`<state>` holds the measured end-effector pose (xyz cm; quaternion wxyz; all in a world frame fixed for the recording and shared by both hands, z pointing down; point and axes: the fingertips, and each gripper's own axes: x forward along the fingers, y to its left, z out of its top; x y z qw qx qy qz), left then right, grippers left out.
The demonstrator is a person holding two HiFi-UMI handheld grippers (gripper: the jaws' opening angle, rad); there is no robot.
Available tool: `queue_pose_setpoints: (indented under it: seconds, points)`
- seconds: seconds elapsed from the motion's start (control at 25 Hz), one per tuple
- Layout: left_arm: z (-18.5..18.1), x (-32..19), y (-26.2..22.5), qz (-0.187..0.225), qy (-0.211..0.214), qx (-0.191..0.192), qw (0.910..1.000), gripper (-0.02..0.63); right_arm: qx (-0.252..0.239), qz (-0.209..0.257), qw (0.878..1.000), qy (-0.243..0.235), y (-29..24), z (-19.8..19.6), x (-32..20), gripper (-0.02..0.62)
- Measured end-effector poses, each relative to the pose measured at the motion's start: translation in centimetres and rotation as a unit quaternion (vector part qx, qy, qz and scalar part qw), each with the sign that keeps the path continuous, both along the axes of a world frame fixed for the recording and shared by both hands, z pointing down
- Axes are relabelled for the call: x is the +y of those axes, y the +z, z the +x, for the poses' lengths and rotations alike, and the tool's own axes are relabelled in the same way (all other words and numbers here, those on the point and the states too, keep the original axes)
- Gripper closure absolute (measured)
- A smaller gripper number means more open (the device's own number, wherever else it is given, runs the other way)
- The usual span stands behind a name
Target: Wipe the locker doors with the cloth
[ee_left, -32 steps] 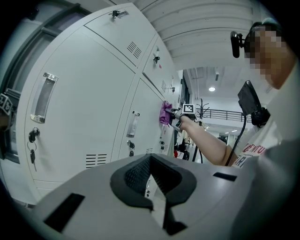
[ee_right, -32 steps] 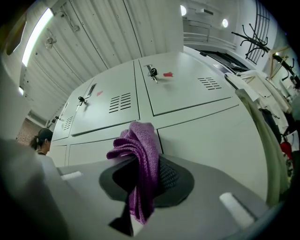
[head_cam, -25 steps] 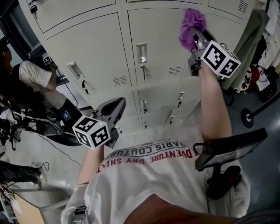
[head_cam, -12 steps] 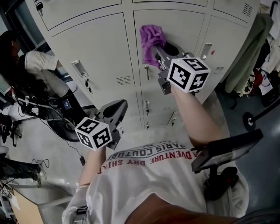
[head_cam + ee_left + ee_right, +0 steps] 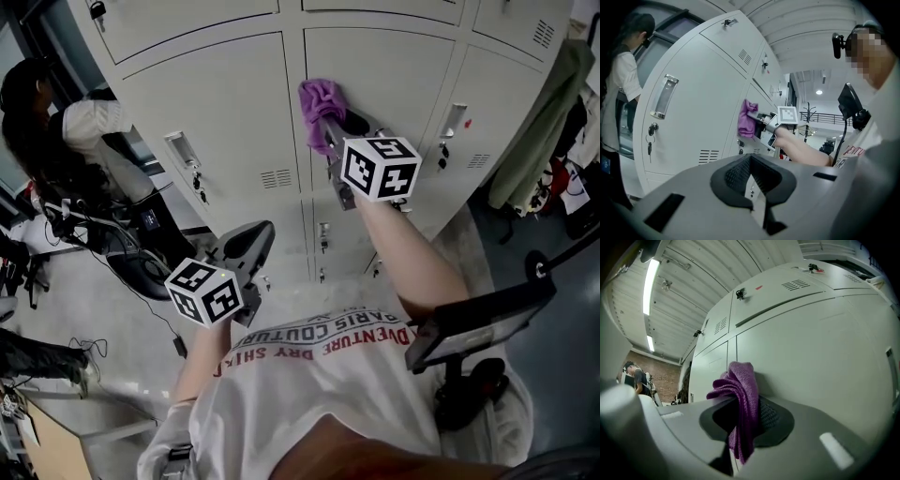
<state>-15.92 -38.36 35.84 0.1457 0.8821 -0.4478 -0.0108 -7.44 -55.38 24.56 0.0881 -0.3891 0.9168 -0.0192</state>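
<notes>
Now I am mid-wipe: my right hand-held gripper (image 5: 334,122), clamping the crumpled purple knitted cloth (image 5: 321,97), is pressing it on the pale grey metal locker door (image 5: 403,66) near its left edge. Next, I judge, comes a steady sweep across. My left hand-held gripper (image 5: 246,246) is hanging low, jaws together, empty. Every locker is shut, its contents hidden.

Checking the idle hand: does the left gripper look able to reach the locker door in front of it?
Probably yes: the left gripper, shut and empty, hangs apart from the locker door, with nothing showing between them.
</notes>
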Motion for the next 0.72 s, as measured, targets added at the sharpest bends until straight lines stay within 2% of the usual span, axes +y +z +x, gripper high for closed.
queue_pose_setpoints:
  seconds: [0.16,0.4,0.72]
  points:
    - [-0.2,-0.1,0.5,-0.006,-0.002,0.003,1.0000,0.607,0.007,0.008,1.000,0.006,0.0,0.0,-0.1,0.549]
    - [0.0,-0.1,0.1,-0.001,0.001,0.004,1.0000,0.606,0.006,-0.004,1.000,-0.005,-0.1,0.4,-0.2,0.548]
    - [0.6,-0.4,0.6,-0.004,0.013,0.004,0.9999,0.606,-0.011,-0.006,0.999,0.048,-0.4,5.8,-1.8,0.548]
